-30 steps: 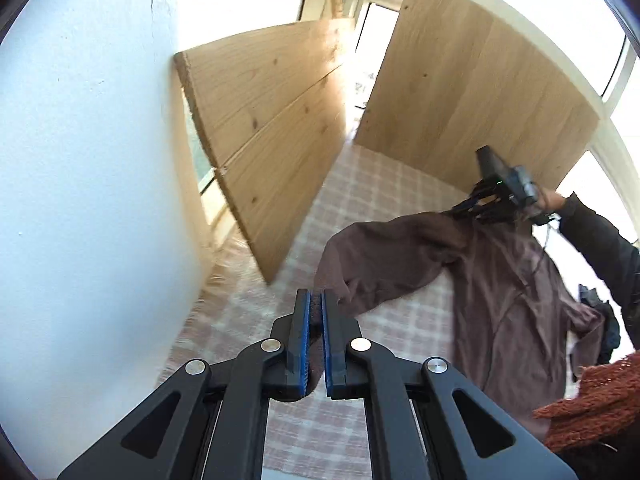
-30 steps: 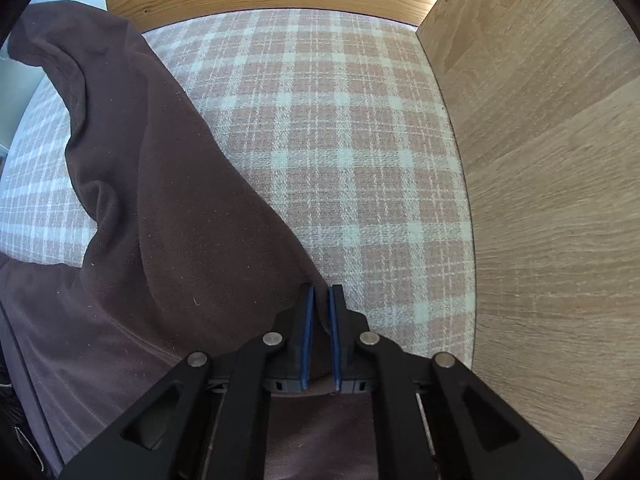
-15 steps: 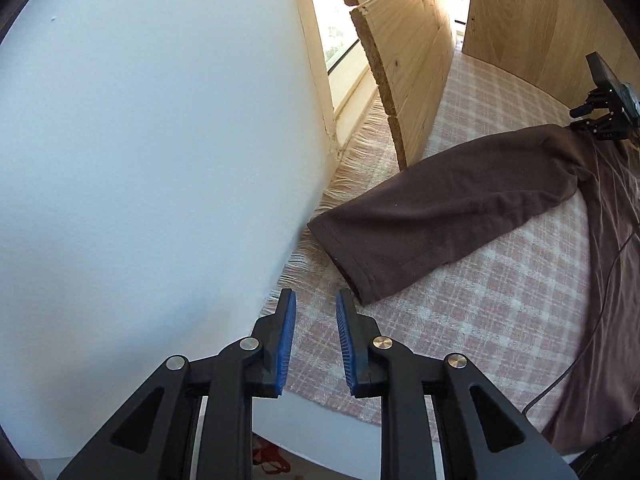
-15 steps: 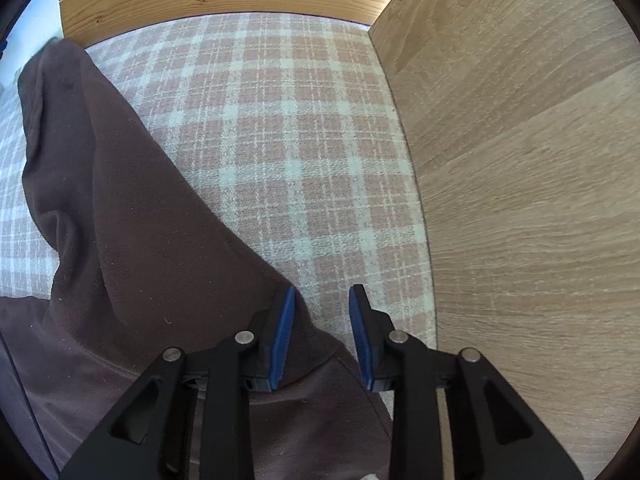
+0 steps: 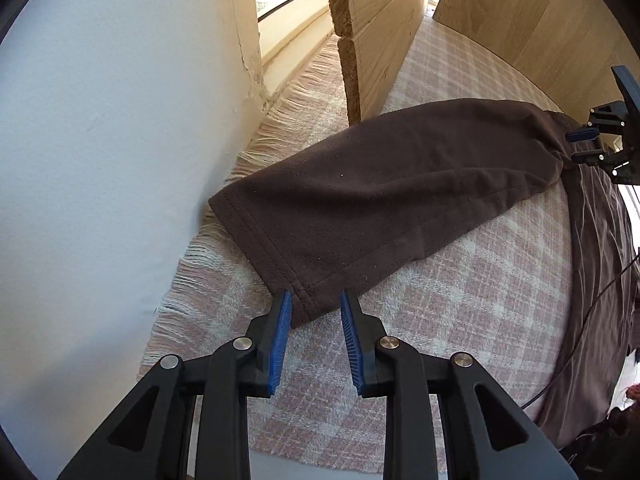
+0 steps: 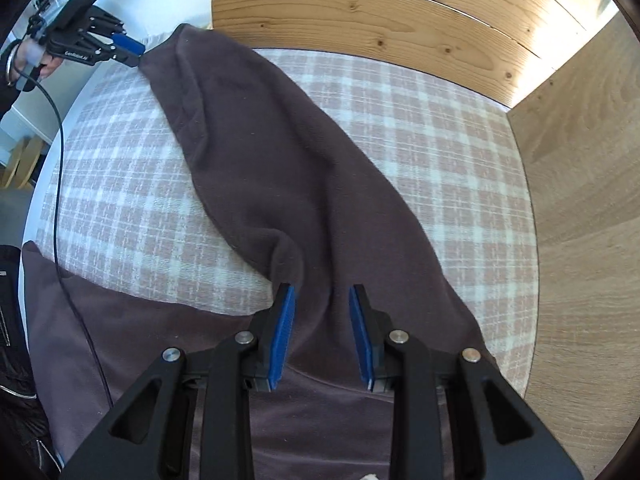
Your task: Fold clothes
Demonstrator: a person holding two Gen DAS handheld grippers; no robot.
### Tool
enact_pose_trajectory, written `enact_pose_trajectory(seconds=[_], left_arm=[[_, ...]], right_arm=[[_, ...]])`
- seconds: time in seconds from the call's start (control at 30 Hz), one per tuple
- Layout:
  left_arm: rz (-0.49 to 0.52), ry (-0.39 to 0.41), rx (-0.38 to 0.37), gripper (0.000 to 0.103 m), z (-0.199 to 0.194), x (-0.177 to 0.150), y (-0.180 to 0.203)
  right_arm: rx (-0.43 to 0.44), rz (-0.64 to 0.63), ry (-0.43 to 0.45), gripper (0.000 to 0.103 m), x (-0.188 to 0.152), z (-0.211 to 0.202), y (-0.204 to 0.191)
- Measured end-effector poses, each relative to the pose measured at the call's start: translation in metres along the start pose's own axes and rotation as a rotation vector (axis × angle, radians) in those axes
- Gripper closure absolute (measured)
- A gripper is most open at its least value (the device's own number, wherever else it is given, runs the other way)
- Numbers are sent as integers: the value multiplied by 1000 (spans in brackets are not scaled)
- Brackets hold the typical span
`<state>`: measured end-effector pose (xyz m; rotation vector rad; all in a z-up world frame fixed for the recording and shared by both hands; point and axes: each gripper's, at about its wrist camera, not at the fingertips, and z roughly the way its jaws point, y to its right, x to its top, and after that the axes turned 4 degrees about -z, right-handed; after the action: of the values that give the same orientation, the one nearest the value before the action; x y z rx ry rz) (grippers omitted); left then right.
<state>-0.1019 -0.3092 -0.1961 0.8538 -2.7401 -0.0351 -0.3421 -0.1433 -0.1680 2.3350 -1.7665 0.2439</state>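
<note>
Item: left hand-held gripper (image 5: 313,336), black with blue ribbed pads, jaws having just been opening and now apart, the hemmed cuff corner of the dark brown fleece sleeve (image 5: 384,196) lying between them but not pinched. Item: right hand-held gripper (image 6: 322,328), same make, jaws likewise parted after opening, straddling a ridge of cloth where sleeve meets the body of the brown long-sleeved garment (image 6: 240,360), no pad pressing. The garment lies on the pink-and-white checked fringed cloth (image 5: 460,320) covering the tabletop, sleeve stretched out flat toward the white wall (image 5: 100,160), the body running off toward the near edge. Beyond: pale pine board panel (image 6: 360,12) and oak-veneer panel (image 6: 580,200) standing at the back and side. Hazards, as judged: a closing pad may snag the checked cloth with the cuff and drag it; a small bunched fold at the armpit may get folded in; the black cable (image 6: 60,184) trailing over the garment may catch it; the overhanging body may pull the piece off the edge.
</note>
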Motion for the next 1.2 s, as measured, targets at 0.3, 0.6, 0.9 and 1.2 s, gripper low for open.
enact_pose_trajectory(seconds=[0.3,0.6,0.9,1.2], left_arm=[[23,71,-35,103,-10,-4,7],[-7,114,-59,103,-32,-7,-5],[-35,44,14,72,-6,-3,-9],[-31,-12,57,70,15,2,1]], right_arm=[[50,-60,15,75,-9,2,-15],[-16,-97,-23,75,-10,2,-31],[-2,-93,-35,75,-15,2,-37],[4,-88,-27,75,-16,6,-41]])
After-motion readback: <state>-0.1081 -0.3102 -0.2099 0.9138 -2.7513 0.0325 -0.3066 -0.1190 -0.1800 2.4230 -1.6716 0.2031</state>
